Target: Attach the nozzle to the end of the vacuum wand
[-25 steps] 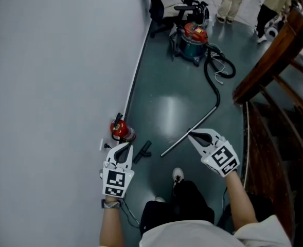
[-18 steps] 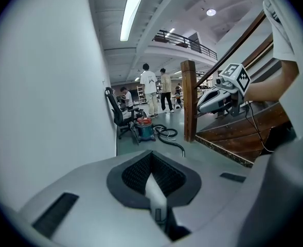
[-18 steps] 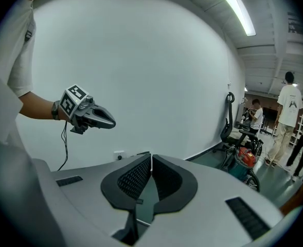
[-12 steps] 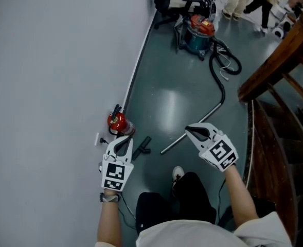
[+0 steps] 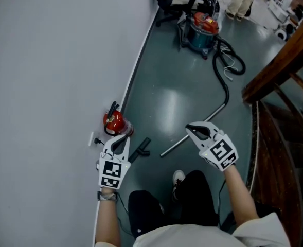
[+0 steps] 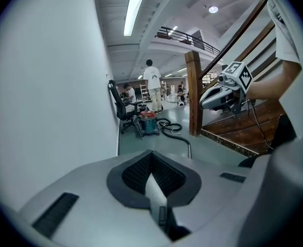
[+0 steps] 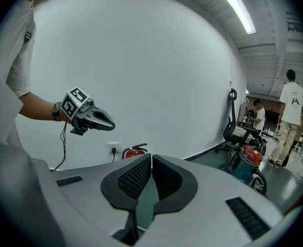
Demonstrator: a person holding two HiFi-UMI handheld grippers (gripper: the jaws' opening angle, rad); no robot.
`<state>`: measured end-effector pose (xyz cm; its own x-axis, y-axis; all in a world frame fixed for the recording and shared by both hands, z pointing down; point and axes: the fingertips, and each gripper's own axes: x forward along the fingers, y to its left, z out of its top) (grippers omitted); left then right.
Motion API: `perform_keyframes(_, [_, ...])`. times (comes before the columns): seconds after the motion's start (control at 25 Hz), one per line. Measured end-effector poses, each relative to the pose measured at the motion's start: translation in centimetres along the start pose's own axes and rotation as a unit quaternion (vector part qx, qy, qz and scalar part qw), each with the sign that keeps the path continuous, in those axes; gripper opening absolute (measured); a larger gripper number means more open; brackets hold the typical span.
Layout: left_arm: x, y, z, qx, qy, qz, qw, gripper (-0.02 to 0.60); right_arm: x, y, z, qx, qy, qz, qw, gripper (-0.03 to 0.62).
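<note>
Left tongs (image 5: 124,139) and right tongs (image 5: 189,128) are both closed, empty. The black nozzle (image 5: 141,149) lies on the floor (image 5: 166,102), near the vacuum wand (image 5: 173,147) end but not touching

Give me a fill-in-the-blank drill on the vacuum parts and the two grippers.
1. The nozzle lies on the ____, not joined to the wand.
2. The left gripper and the right gripper both have their jaws ____, holding nothing.
3. The red fire extinguisher stands against the ____.
Missing words: floor; shut; wall.
</note>
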<state>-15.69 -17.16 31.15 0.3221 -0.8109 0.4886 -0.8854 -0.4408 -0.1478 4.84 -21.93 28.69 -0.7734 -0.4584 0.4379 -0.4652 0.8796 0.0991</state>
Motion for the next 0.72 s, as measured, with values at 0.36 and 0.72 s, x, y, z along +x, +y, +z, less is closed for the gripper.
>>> perform_keyframes(0.36, [4.1,0.6,-7.3,0.001,-0.003,0.016,0.9999,-0.002,4.1,-0.2,-7.3,-0.012,-0.004,-0.001,1.0,0.029])
perform_keyframes(0.72, [9.0,-0.1,-17.6,-0.005,0.005,0.015,0.9999,-0.002,9.9,0.4,-16.7,-0.026,0.002,-0.005,1.0,0.029])
